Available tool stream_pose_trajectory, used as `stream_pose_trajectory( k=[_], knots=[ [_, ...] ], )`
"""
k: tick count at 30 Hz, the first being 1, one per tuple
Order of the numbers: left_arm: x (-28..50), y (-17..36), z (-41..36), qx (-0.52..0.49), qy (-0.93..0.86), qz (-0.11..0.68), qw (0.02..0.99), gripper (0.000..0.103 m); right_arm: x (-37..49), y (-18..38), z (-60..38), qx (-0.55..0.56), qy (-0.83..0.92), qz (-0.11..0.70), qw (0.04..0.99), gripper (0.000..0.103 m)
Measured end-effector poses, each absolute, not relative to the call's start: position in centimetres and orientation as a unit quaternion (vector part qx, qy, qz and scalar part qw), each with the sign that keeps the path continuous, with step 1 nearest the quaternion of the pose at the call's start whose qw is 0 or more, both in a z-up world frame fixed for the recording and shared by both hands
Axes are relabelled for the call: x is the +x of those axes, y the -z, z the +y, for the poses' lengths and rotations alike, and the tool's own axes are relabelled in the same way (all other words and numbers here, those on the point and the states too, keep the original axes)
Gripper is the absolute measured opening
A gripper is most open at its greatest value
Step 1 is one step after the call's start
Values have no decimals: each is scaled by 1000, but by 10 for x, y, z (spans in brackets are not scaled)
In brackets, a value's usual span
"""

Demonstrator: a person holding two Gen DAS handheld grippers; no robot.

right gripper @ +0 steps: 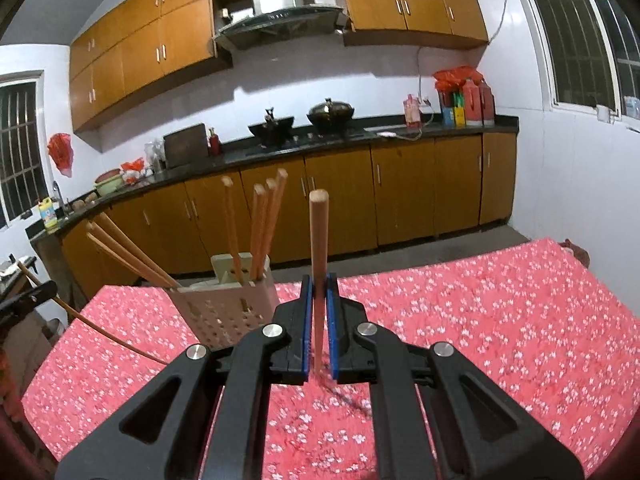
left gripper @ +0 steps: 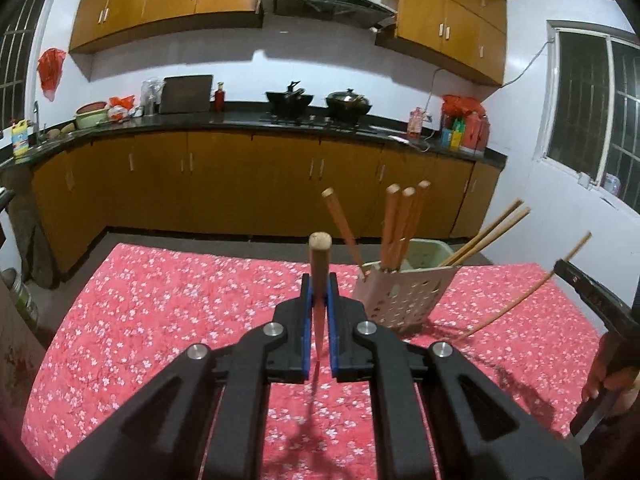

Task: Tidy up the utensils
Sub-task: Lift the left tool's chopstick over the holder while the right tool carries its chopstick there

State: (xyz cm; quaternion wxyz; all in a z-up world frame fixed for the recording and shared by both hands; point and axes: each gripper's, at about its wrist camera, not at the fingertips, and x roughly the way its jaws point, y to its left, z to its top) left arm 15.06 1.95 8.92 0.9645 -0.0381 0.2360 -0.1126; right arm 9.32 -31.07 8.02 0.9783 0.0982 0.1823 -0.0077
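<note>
My left gripper is shut on a wooden chopstick that stands upright above the red floral tablecloth. A perforated utensil holder stands just to its right, with several chopsticks leaning in it. My right gripper is shut on another upright wooden chopstick. In the right wrist view the holder stands to the left, holding several chopsticks. The right gripper also shows at the right edge of the left wrist view, its chopstick slanting down to the cloth.
The table edge runs along the far side of the cloth. Behind it are brown kitchen cabinets and a dark counter with woks. A window is on the right wall.
</note>
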Motion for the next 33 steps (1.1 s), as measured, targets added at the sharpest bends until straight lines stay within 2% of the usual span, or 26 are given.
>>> stream_pose_trajectory(
  k=[14, 26, 33],
  knots=[
    [133, -174, -25, -40, 205, 148, 967, 8, 77, -179, -285, 104, -79, 60, 990, 7],
    [167, -202, -37, -81, 150, 81, 982, 8, 115, -165, -262, 94, -56, 55, 992, 7],
    [193, -180, -45, -77, 141, 104, 982, 8, 136, -143, -254, 85, -52, 78, 992, 7]
  ],
)
